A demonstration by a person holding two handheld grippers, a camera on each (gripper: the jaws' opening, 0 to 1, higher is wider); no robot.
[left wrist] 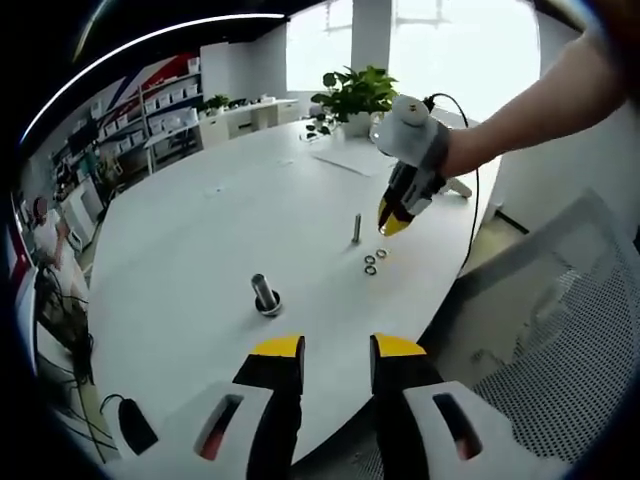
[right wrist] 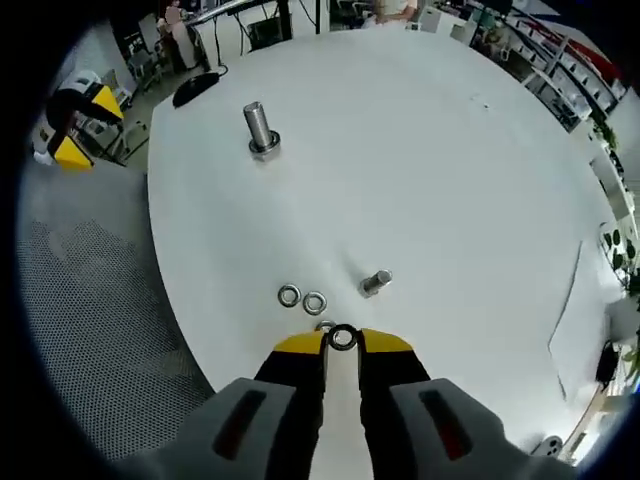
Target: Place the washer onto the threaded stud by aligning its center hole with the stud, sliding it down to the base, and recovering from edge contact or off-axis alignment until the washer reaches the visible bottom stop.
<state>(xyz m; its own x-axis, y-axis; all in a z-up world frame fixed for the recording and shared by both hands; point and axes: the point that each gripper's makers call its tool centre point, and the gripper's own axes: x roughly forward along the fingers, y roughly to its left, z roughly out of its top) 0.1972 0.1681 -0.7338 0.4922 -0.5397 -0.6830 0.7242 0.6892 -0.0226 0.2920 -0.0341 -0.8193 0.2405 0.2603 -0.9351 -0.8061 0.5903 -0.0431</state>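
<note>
A small threaded stud (right wrist: pixel 375 283) stands on the white round table (right wrist: pixel 430 170), with loose washers (right wrist: pixel 289 295) lying beside it. My right gripper (right wrist: pixel 342 342) is shut on one washer (right wrist: pixel 342 337), held at its yellow tips just short of the stud. In the left gripper view that right gripper (left wrist: pixel 392 222) hangs over the small stud (left wrist: pixel 356 228) and the loose washers (left wrist: pixel 370 266), held by a person's hand. A thicker stud (left wrist: pixel 265 294) with a ring at its base stands nearer my left gripper (left wrist: pixel 337 348), which is open and holds nothing at the table's edge. The left gripper (right wrist: pixel 80 115) is off the table, beyond the thicker stud (right wrist: pixel 260 128).
A potted plant (left wrist: pixel 352 95) and a sheet of paper (left wrist: pixel 345 160) lie at the far side of the table (left wrist: pixel 200 230). A black object (left wrist: pixel 135 425) sits near the table's edge. A mesh chair (left wrist: pixel 560 340) is beside the table. Shelves (left wrist: pixel 160 110) line the wall.
</note>
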